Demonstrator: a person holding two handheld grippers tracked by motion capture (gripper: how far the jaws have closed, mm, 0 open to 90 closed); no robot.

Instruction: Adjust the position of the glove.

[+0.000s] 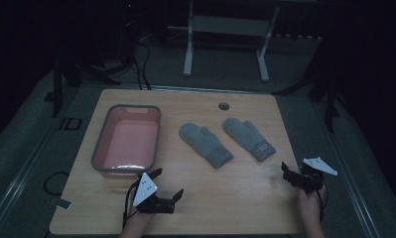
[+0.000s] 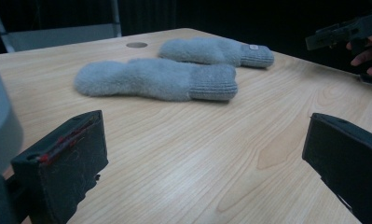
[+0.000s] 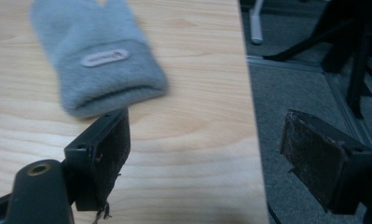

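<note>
Two mittens point(image 2: 174, 70), label point(image 3: 104, 58) close-up.

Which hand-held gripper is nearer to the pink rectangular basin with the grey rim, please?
The left. The left hand-held gripper sits just in front of the pink rectangular basin with the grey rim, near its front edge. The right hand-held gripper is far across the table, beyond both mittens.

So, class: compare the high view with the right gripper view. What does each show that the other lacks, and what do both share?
High view alone: the pink basin, the left mitten, the round table hole and the open left gripper.
Right gripper view alone: the oval label on the right mitten's cuff, seen close.
Both: the right mitten, the wooden table and the open right gripper.
</note>
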